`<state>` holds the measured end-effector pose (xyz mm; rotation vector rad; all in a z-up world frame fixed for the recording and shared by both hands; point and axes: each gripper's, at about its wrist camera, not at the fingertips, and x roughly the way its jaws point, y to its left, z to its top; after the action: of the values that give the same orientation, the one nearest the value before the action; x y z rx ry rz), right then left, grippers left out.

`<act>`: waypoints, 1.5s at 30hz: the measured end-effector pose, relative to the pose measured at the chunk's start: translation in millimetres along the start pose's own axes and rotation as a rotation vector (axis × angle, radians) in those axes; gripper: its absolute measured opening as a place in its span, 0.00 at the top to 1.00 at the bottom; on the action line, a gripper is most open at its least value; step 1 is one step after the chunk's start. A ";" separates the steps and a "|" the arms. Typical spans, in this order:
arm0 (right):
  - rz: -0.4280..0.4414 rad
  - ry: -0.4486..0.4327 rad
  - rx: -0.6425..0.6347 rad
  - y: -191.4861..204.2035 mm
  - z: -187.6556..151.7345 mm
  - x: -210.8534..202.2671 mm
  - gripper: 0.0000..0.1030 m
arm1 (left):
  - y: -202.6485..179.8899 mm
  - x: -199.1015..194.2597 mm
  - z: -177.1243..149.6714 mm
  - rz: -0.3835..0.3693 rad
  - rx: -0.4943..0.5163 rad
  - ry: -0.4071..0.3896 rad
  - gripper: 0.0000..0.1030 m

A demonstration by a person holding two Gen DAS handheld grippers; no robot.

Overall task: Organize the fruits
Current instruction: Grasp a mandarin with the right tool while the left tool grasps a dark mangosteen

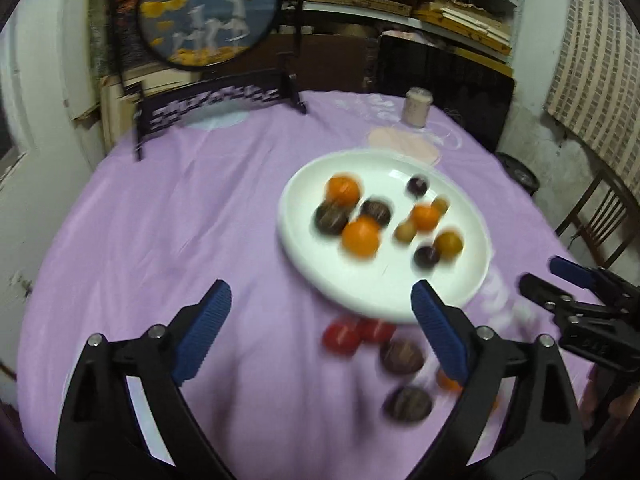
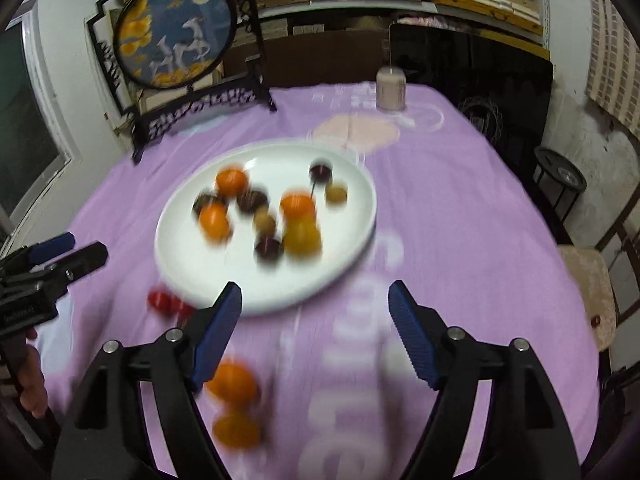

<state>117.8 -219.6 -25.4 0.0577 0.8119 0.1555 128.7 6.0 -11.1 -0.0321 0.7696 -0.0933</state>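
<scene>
A white plate (image 1: 340,284) (image 2: 184,256) on the purple tablecloth holds several oranges (image 1: 360,237) (image 2: 298,206), dark passion fruits (image 1: 330,218) and small brown fruits (image 1: 404,231). On the cloth in front of the plate lie two red fruits (image 1: 342,334) (image 2: 162,301), two dark fruits (image 1: 401,356) and two oranges (image 2: 233,384). My left gripper (image 1: 322,300) is open and empty above the cloth, just before the plate's near rim. My right gripper (image 2: 316,300) is open and empty by the plate's near right rim. Both views are motion-blurred.
A round painted screen on a black stand (image 1: 208,12) (image 2: 176,36) stands at the back left of the table. A pale cup (image 1: 416,106) (image 2: 390,88) stands at the back. Shelves line the far wall. A chair (image 2: 588,280) is on the right.
</scene>
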 end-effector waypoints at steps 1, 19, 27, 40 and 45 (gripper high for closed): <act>0.011 0.015 0.011 0.5 -13.4 -3.4 0.26 | 8.4 -4.5 -14.1 0.022 -0.014 0.008 0.09; 0.063 0.081 -0.096 45.7 -73.2 -24.2 0.26 | 28.6 -31.9 -80.0 -0.020 -0.062 0.064 0.09; 0.072 0.152 -0.087 46.4 -86.2 3.3 0.26 | 33.8 -28.2 -82.5 -0.016 -0.077 0.083 0.09; 0.127 0.138 -0.076 43.1 -86.0 11.7 0.66 | 15.5 -19.5 -83.9 -0.055 -0.038 0.115 0.09; 0.073 0.085 -0.049 24.3 -82.2 -3.5 0.66 | -23.6 -4.2 -83.5 -0.092 0.043 0.146 0.09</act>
<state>52.8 -196.9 -76.7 0.0349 0.8909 0.2479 65.9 -16.6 -66.7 -0.0201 0.9116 -0.2014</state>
